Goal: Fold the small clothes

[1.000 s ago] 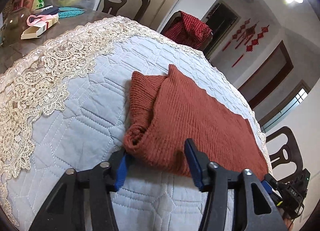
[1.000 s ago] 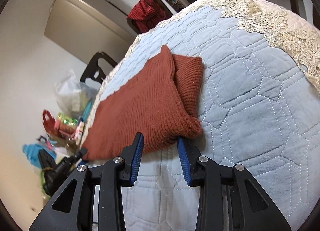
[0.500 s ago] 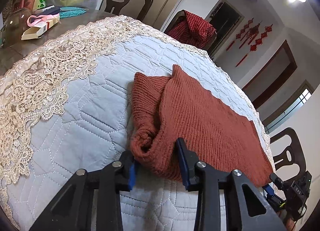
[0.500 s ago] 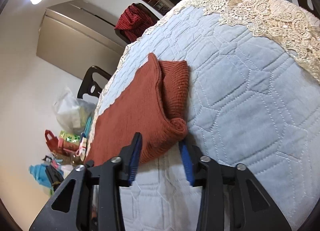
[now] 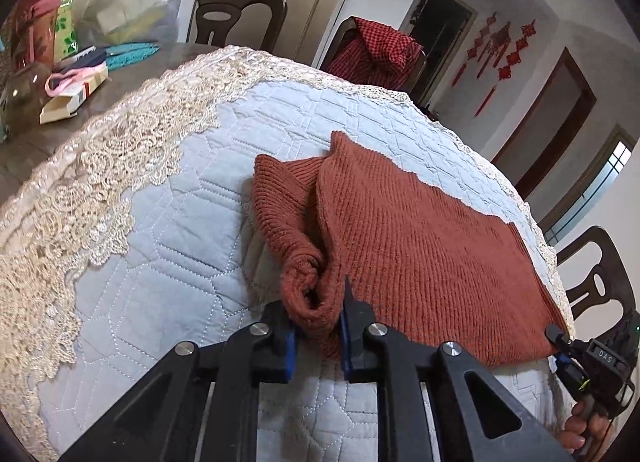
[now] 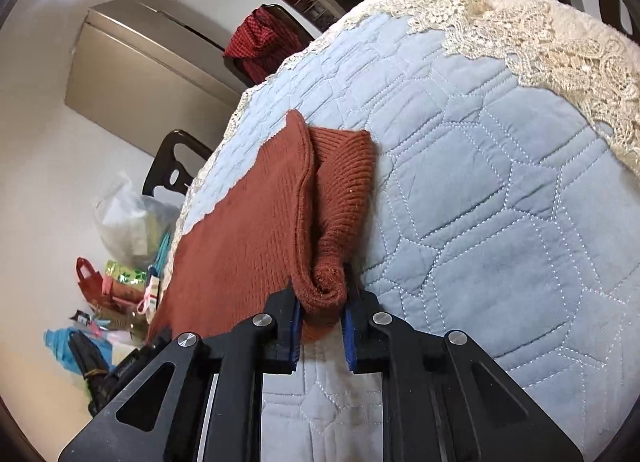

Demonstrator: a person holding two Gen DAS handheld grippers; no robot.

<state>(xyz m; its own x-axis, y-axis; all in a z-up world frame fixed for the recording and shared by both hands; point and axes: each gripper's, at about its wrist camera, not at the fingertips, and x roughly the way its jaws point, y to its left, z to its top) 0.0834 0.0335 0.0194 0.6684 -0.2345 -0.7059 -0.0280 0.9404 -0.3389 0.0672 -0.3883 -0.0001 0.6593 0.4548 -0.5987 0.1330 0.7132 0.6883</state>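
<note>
Rust knit sweater (image 5: 420,238) lies flat mid-quilt (image 5: 192,230), sleeves apparently tucked in already. Left gripper (image 5: 316,326) and right gripper (image 6: 320,316) have each clamped a near-edge corner, so the big fold-over looks still to come.

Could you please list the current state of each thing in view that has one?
Rust-brown ribbed knit sweater: lying flat on the pale blue quilted cover, both near corners bunched and pinched.
Left tongs: shut on a sweater corner.
Right tongs: shut on the other near corner.
Red checked garment: draped over a chair.
</note>
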